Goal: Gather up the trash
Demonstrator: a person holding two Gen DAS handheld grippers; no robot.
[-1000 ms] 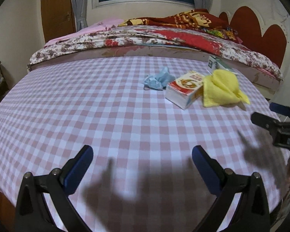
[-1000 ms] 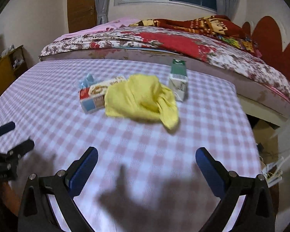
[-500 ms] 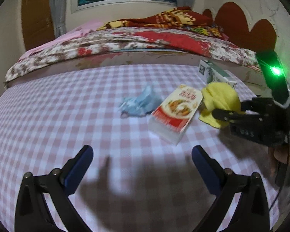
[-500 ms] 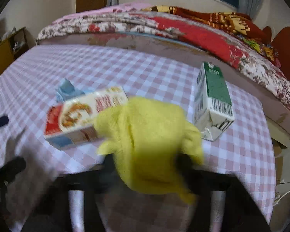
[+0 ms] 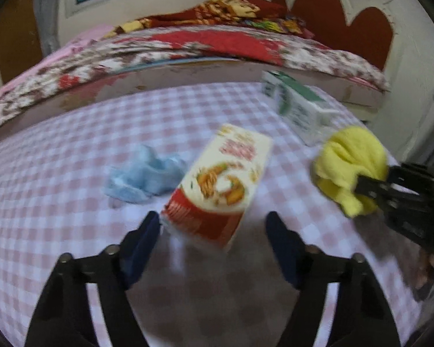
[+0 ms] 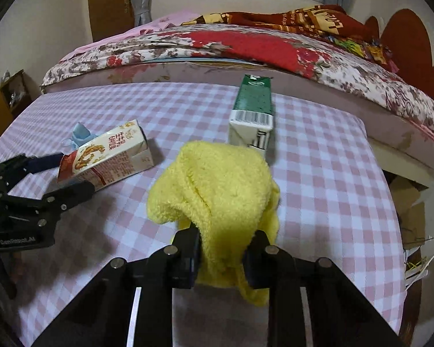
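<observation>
A yellow cloth (image 6: pixel 217 182) is clamped in my right gripper (image 6: pixel 221 251) and bunched above the checked tablecloth; it also shows in the left wrist view (image 5: pixel 350 162). A red and white carton (image 5: pixel 220 185) lies flat, its near end between the open fingers of my left gripper (image 5: pixel 212 234); it also shows in the right wrist view (image 6: pixel 110 156). A crumpled blue tissue (image 5: pixel 144 176) lies just left of it. A green and white carton (image 6: pixel 253 112) lies behind the cloth.
The pink checked table (image 5: pixel 58 173) runs up to a bed with a floral cover (image 6: pixel 246 46) behind it. The table's right edge (image 6: pixel 390 202) drops to the floor, with boxes and cables below.
My right gripper has moved in and shut on the yellow cloth, bunching it up. My left gripper has moved forward to the red carton and narrowed its opening.
</observation>
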